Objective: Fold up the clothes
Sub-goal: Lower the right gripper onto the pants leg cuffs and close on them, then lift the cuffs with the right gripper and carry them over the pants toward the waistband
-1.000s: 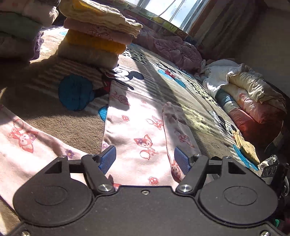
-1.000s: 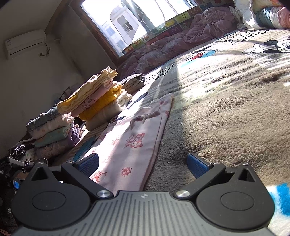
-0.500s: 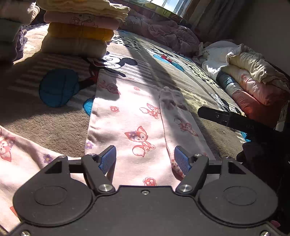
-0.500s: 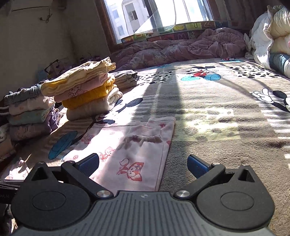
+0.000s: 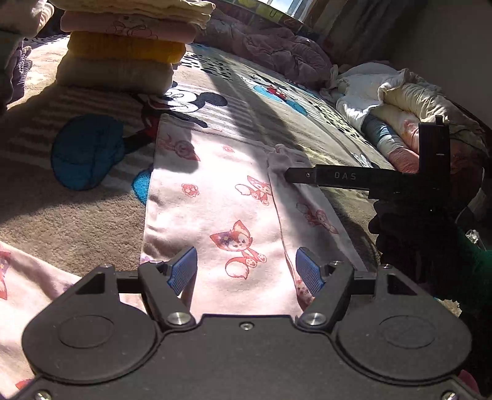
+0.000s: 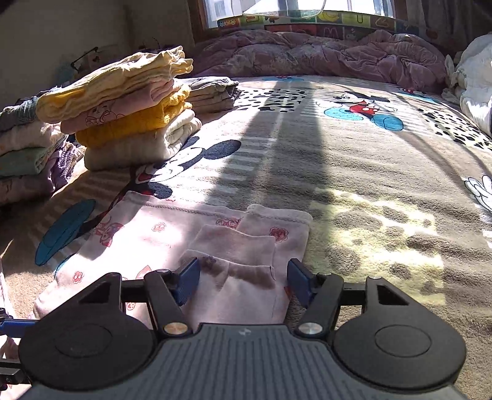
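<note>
A: Garment, item one: pink printed garment (image 5: 221, 197), fox and flower motifs, lying flat on the cartoon-print blanket (image 6: 353, 172) that is covering the bed. Where is it sitting relative to the tools?

B: Directly ahead of both. The left gripper (image 5: 246, 269) is hovering low over the near part of the cloth, its blue-padded fingers (image 5: 181, 270) standing wide apart and gripping nothing. A folded sleeve is lying along the garment's right edge.

A: Item two, the right gripper (image 6: 243, 277)?

B: Its fingers (image 6: 187, 281) are spread wide too, straddling the cuff end of that sleeve, with nothing pinched between them. In the left wrist view, one black finger of the right gripper (image 5: 335, 177) is reaching in from the right, its tip appearing to touch the sleeve near the cuff.

A: Item three, finished stock?

B: Stack of folded clothes (image 6: 132, 114) is standing just beyond the garment's far left corner: cream at the bottom, then mustard, pink, pale yellow on top. A second stack (image 6: 27, 150) is sitting to its left, and a smaller grey folded pile (image 6: 212, 92) behind it.

A: Remaining entries?

B: Mauve quilt (image 6: 323, 55) is bunched along the far edge under the window (image 6: 276, 6). Rolled bedding (image 5: 396, 117), white, cream and pink, is piled at the right side. A second pink printed cloth (image 5: 33, 295) is lying at the near left, apart from the garment.
</note>
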### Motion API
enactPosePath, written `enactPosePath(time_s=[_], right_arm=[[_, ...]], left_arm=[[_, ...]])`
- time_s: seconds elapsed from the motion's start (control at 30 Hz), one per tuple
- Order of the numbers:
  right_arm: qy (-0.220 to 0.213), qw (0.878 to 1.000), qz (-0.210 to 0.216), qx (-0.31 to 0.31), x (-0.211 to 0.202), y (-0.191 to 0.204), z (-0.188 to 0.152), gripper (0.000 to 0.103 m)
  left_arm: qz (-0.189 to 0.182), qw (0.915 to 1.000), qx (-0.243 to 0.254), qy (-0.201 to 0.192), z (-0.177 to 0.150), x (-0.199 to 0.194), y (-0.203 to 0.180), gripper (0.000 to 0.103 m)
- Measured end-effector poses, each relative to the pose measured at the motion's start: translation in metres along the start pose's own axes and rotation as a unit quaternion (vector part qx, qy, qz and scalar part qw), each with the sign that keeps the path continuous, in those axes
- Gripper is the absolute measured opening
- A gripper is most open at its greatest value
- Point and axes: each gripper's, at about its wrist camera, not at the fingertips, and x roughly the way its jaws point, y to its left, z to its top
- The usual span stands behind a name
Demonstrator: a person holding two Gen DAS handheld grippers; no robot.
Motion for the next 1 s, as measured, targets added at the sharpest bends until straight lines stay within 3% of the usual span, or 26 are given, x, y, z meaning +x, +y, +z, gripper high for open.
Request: enactPosePath(time_s=[0.27,0.33,0.4,0.5,0.87,0.93,1.0], right_arm=[[0.004,0.999,-0.004,-0.041,0.003,0.009,0.000,0.042],[-0.001,0.999,-0.008,-0.042,-0.001,0.008,0.001,0.032],[-0.009,0.999,-0.013,-0.033,-0.006,0.004,0.002,0.009],[-0.023,0.999,-0.005,-0.022,-0.017,-0.001,0.001,0.009],[-0.056,0.997,-0.038,-0.043,-0.041,0.009,-0.002,0.009],[-0.047,0.998,-0.033,-0.040,-0.036,0.010,-0.003,0.009],[-0.022,0.999,-0.024,-0.031,-0.027,0.010,-0.005,0.021]], left_arm=[[-0.001,1.0000,0.004,0.003,0.002,0.002,0.000,0.070],[-0.001,1.0000,0.005,0.003,0.001,0.002,0.000,0.070],[0.001,1.0000,0.006,0.002,0.000,0.002,0.000,0.070],[0.004,1.0000,0.009,0.001,-0.001,0.002,-0.001,0.070],[0.017,0.9994,0.029,0.000,-0.006,0.001,-0.006,0.071],[0.016,0.9994,0.031,0.000,-0.006,0.001,-0.006,0.071],[0.015,0.9994,0.031,0.000,-0.006,0.002,-0.005,0.071]])
